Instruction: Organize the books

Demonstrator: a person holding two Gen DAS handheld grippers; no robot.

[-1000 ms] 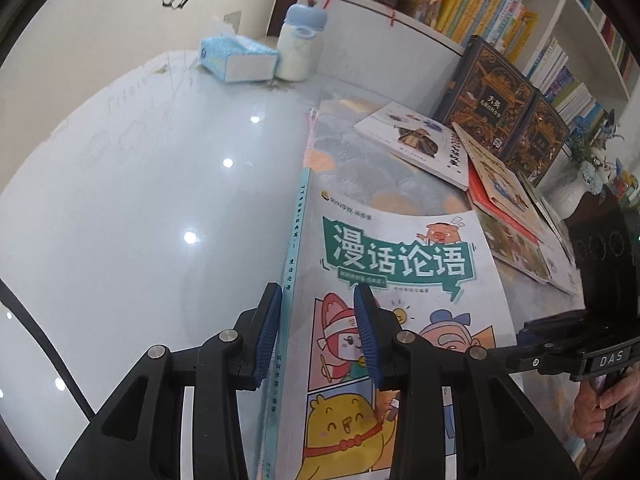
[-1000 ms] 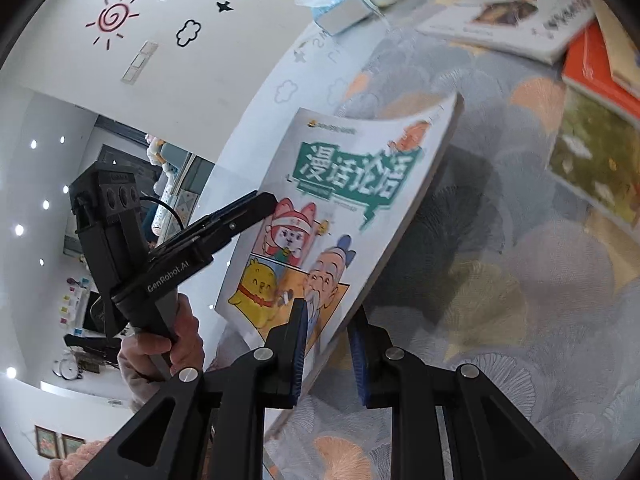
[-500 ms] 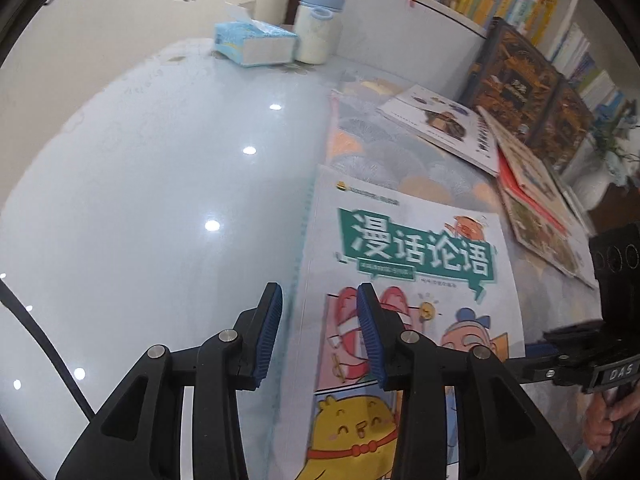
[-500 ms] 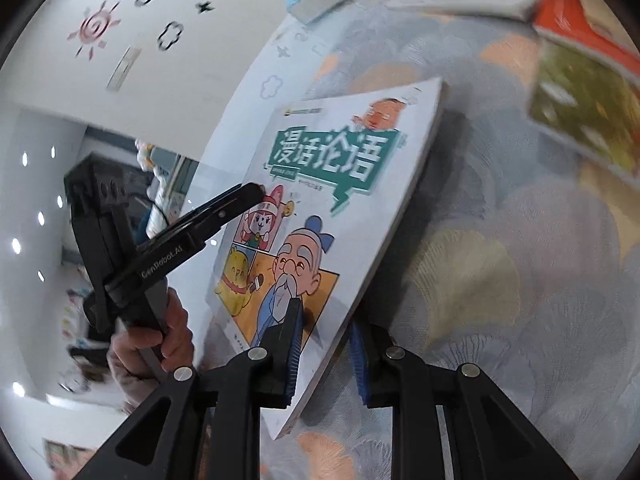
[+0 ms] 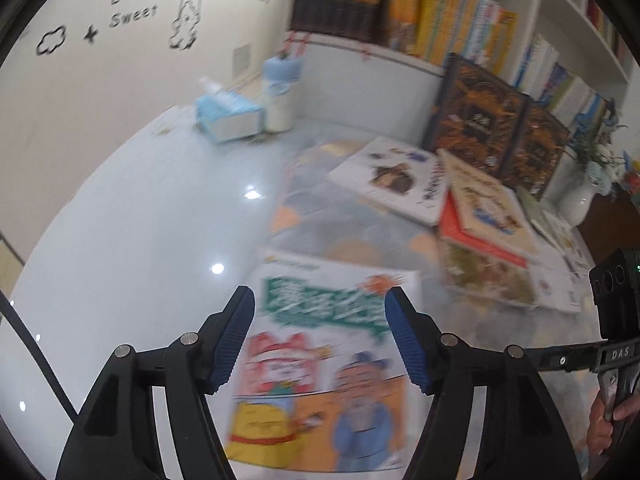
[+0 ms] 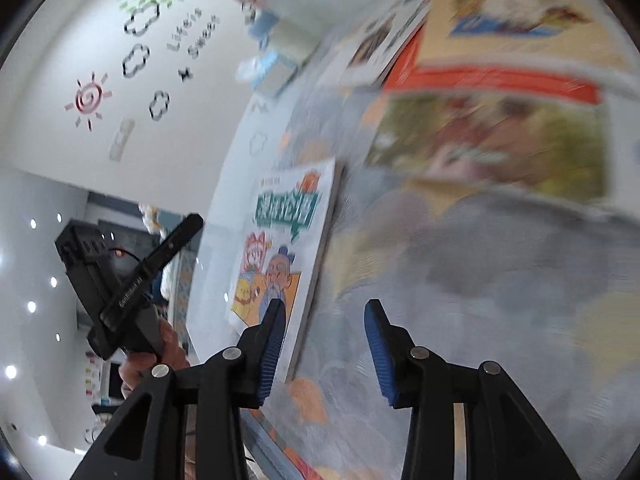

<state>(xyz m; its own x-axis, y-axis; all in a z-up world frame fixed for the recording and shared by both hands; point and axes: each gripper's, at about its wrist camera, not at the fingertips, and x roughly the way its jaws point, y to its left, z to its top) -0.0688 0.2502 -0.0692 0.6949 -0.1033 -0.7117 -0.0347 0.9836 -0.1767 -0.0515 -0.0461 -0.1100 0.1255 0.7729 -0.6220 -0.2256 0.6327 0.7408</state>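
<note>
The comic book point(image 5: 320, 360) with a green title banner lies flat, partly on the patterned cloth, partly on the glossy white table point(image 5: 120, 240). My left gripper point(image 5: 320, 344) hovers above its cover with jaws opening, pads clear of the book. In the right wrist view the same comic book point(image 6: 288, 248) lies left of my right gripper point(image 6: 326, 350). Its jaws are opening with only cloth between them. The left finger's pad point(image 6: 272, 344) overlaps the book's near corner in the picture. More books lie further off: a white one point(image 5: 392, 180), a cream one on a red one point(image 5: 480, 208), and a green one point(image 5: 488, 276).
Two dark boxed volumes point(image 5: 476, 116) stand upright against the shelf of books point(image 5: 440, 16). A tissue pack point(image 5: 228, 116) and a blue-capped bottle point(image 5: 280, 92) sit at the table's far corner. A white vase point(image 5: 580, 200) stands right. A hand holds the other gripper point(image 6: 132, 280) on the left.
Both grippers let go of the comic book, which dropped from tilted to flat on the table. Both jaws widened and both grippers drew back from it; the right one swung right.
</note>
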